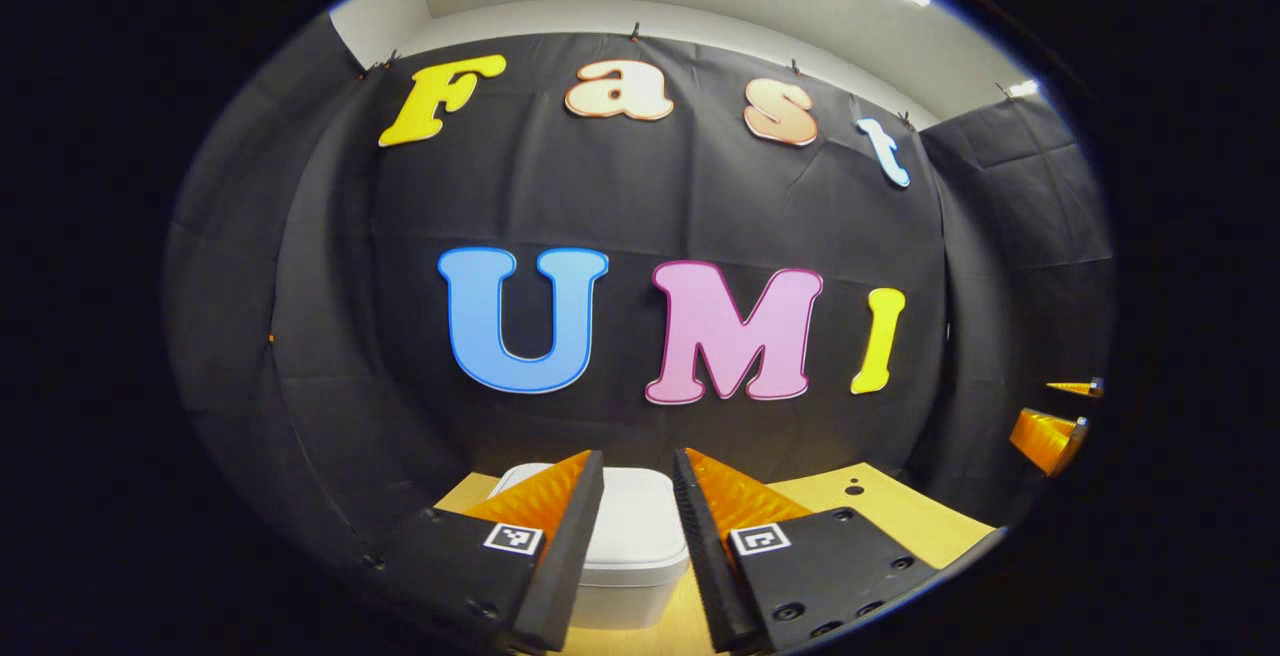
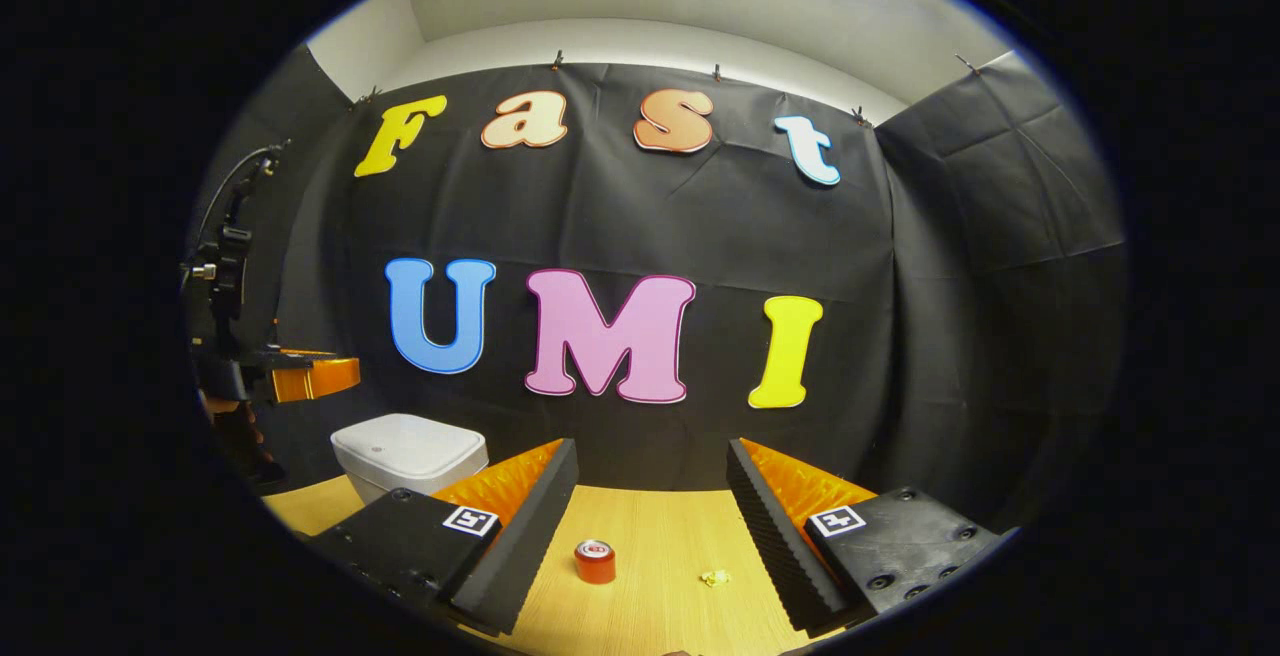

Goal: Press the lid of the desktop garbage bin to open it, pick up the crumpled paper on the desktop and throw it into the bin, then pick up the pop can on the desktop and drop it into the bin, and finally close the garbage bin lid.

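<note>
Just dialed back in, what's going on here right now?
Nothing is held yet. The left gripper is open and lined up on the white bin, whose lid is shut. The right gripper is open above the wooden desktop, where the pop can stands upright with the crumpled paper lying apart from it. Judging from this, the job is at its start.

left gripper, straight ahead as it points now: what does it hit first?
Probably the bin: its closed lid sits between the left gripper's open fingers, dead ahead and a little low. Depth is unclear; it may pass just over the lid toward the booth wall.
</note>
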Demonstrator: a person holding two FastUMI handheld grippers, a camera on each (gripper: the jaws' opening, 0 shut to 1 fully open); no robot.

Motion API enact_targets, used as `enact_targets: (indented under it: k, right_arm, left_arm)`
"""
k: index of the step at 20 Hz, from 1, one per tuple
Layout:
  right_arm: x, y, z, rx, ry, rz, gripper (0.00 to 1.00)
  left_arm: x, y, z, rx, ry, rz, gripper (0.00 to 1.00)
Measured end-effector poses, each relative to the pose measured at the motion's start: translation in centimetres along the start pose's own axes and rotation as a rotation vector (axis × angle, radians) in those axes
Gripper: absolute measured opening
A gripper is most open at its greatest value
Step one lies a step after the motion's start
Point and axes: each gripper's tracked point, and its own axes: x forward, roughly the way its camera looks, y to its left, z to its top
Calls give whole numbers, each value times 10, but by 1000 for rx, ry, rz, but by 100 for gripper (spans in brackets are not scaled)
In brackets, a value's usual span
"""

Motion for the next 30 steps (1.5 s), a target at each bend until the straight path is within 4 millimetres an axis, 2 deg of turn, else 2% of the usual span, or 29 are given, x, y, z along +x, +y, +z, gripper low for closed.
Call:
enact_targets:
  k: [2, 3, 4, 7, 9, 13, 20, 22, 26, 29, 30]
  right_arm:
    - [2, -1, -5, -5, 13, -6, 96]
    - [3, -3, -8, -5, 21, -11, 96]
    - [3, -4, -11, -5, 31, -14, 96]
    - [7, -9, -20, -6, 60, -32, 96]
    - [8, -14, -24, -5, 72, -47, 96]
    - [9, -19, -33, -5, 96, -70, 96]
    - [11, -19, -47, 18, 138, -87, 96]
    - [11, -19, -42, 20, 121, -90, 96]
    - [15, -20, -46, 15, 126, -94, 96]
    - [15, -18, -46, 19, 123, -90, 96]
    - [15, -17, -46, 17, 124, -88, 96]
  left_arm:
    - [9, 7, -5, 1, 11, 10, 45]
    - [15, 10, -10, 5, 18, 13, 35]
    - [21, 12, -15, 12, 29, 18, 31]
    - [38, 28, -34, 35, 70, 57, 10]
    - [49, 28, -50, 42, 107, 40, 6]
    - [66, 30, -82, 47, 185, -7, 6]
    - [69, 39, -123, 87, 264, -1, 6]
    - [70, 37, -124, 108, 248, -12, 6]
    - [70, 39, -132, 122, 233, -5, 6]
    - [71, 38, -130, 116, 236, -7, 7]
    - [72, 36, -124, 134, 226, -7, 7]
